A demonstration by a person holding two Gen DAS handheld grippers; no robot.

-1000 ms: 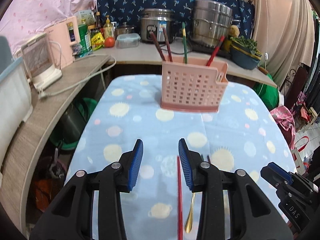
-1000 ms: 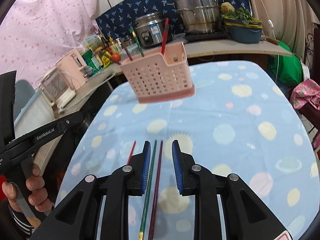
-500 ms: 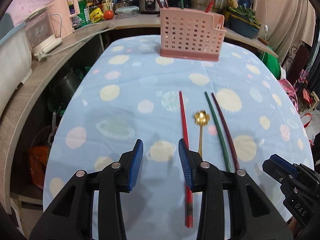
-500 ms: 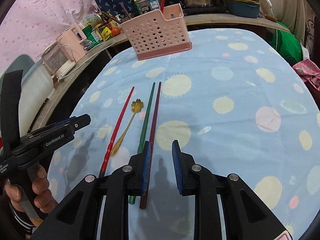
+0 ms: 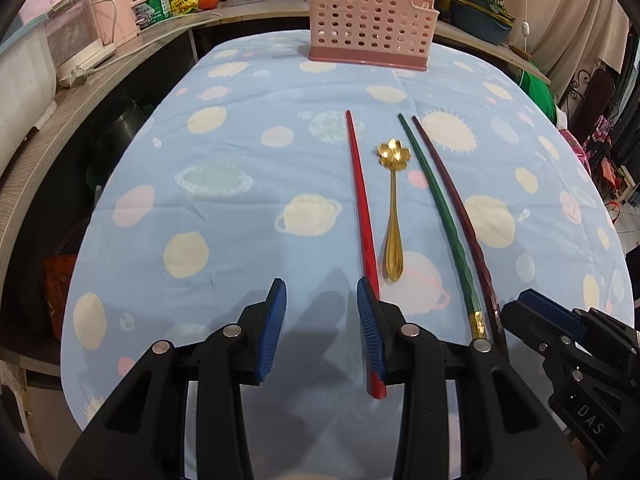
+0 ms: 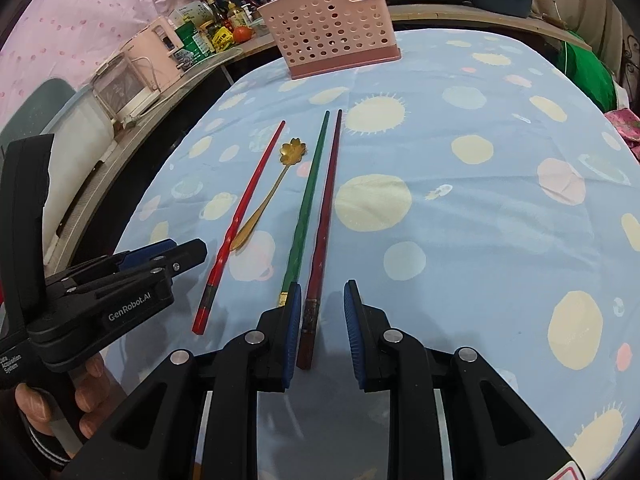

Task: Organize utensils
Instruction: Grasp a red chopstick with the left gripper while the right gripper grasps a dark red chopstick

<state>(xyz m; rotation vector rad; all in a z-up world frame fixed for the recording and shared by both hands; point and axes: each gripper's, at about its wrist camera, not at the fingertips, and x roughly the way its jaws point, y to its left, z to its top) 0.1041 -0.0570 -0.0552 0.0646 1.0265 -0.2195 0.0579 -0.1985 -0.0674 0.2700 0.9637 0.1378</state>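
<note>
A red chopstick (image 5: 362, 216) (image 6: 244, 216), a gold flower-bowl spoon (image 5: 394, 208) (image 6: 272, 192), a green chopstick (image 5: 436, 204) (image 6: 308, 196) and a dark maroon chopstick (image 5: 460, 212) (image 6: 326, 208) lie side by side on the blue cloth. A pink perforated utensil basket (image 5: 368, 24) (image 6: 332, 28) stands at the table's far end with several chopsticks in it. My left gripper (image 5: 320, 328) is open and empty, its right pad beside the red chopstick's near end. My right gripper (image 6: 320, 320) is open, with the maroon chopstick's near end between its jaws.
The table (image 5: 224, 168) wears a blue planet-print cloth. A wooden counter (image 5: 72, 92) at the left and back carries a pink kettle (image 5: 116, 20), bottles, a tomato, pots and a blue tub (image 5: 480, 24). The floor drops off at both sides.
Both grippers pulled back toward the table's near end and tilted down, so the basket now looks farther away and the whole row of utensils shows. Both stayed open.
</note>
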